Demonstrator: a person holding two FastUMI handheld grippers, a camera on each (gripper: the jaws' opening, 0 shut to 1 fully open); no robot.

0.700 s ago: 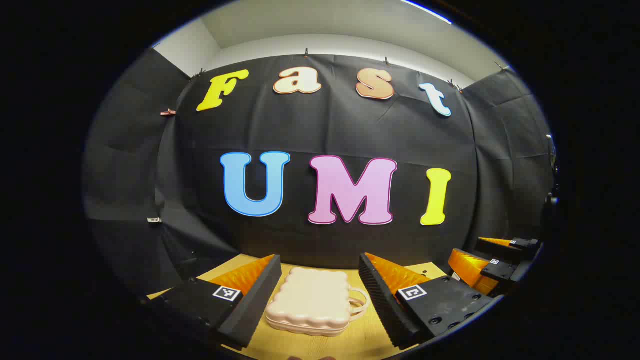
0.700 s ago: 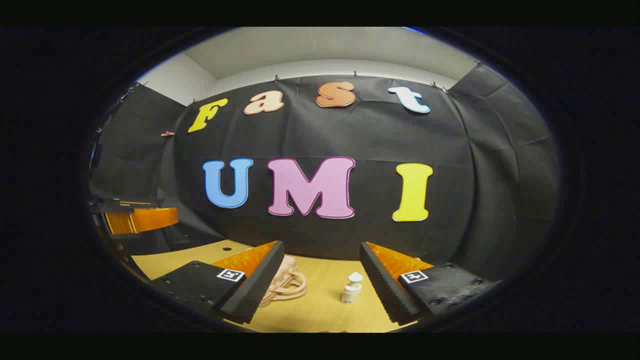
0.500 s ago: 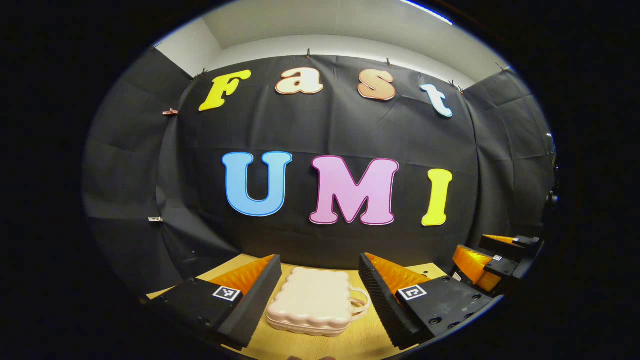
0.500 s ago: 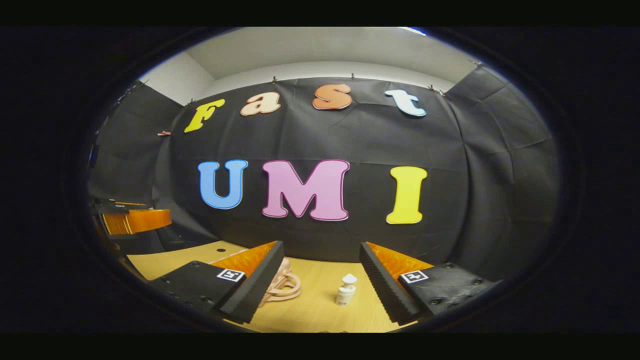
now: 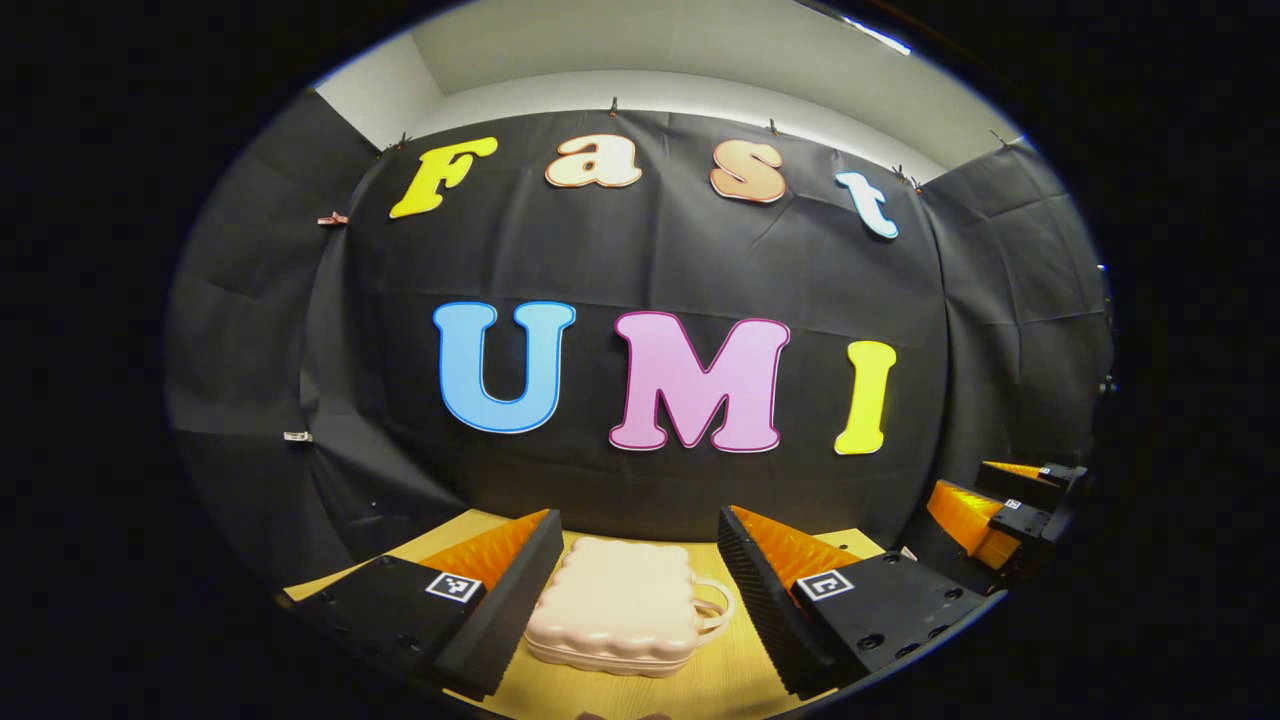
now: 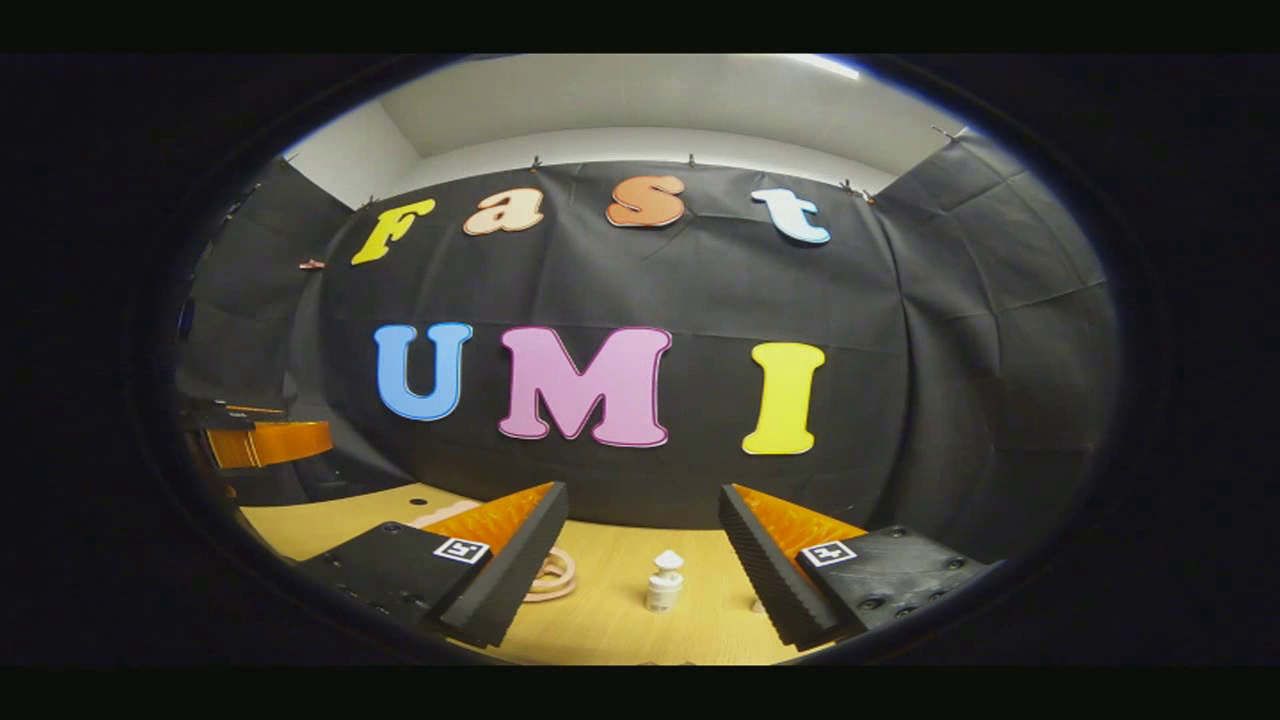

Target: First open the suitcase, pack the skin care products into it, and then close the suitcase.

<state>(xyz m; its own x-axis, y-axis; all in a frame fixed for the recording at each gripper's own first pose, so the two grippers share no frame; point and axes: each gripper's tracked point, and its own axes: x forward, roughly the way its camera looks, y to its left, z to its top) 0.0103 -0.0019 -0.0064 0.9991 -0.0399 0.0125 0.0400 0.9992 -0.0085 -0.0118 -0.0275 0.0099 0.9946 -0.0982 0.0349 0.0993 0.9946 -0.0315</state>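
On table: closed pink scalloped suitcase, small white bottle; both fingers apart.

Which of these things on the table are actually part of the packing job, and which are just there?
Part of the job:
- pink suitcase, closed, lying flat
- small white skin care bottle, standing upright
- left gripper, open
- right gripper, open

Just there:
- wooden table
- black cloth wall

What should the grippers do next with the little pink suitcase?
Probably bring the open left gripper down to the suitcase and start lifting its lid. It lies shut on the table, right between the fingers, and the small white bottle stands outside, ahead of the open right gripper.
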